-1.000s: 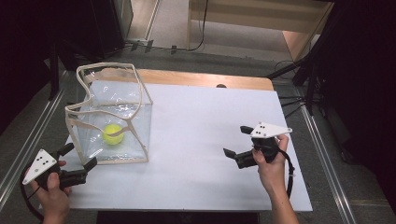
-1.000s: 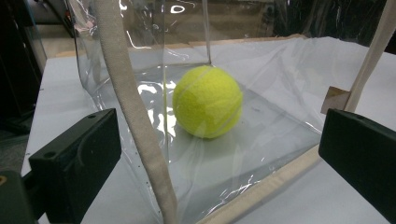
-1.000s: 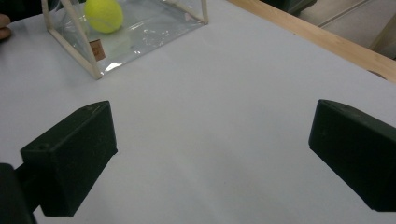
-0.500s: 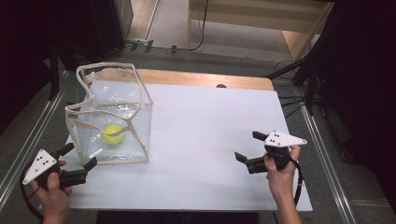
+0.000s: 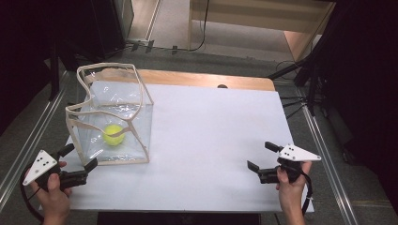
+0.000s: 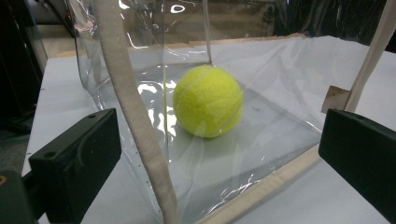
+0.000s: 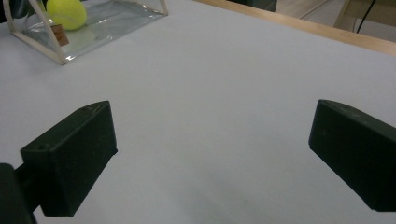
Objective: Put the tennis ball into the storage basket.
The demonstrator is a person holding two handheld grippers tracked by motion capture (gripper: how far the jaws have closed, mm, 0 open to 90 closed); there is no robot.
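At the near left corner of the desk (image 5: 211, 140), the left hand-held gripper (image 5: 77, 159) rests with its jaws spread apart, empty, pointing at the near left corner of the clear bag (image 5: 112, 117). The tennis ball (image 5: 113, 134) lies on the floor of that bag, which stands upright on the left side of the desk. At the near right, well apart from the bag, the right hand-held gripper (image 5: 259, 156) hangs over bare desk with its jaws apart and empty.

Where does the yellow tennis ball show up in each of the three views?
High view: tennis ball left of centre, inside the clear bag.
Left gripper view: centre, behind clear plastic.
Right gripper view: top left corner.
Shared landmark: the bag's beige trim.
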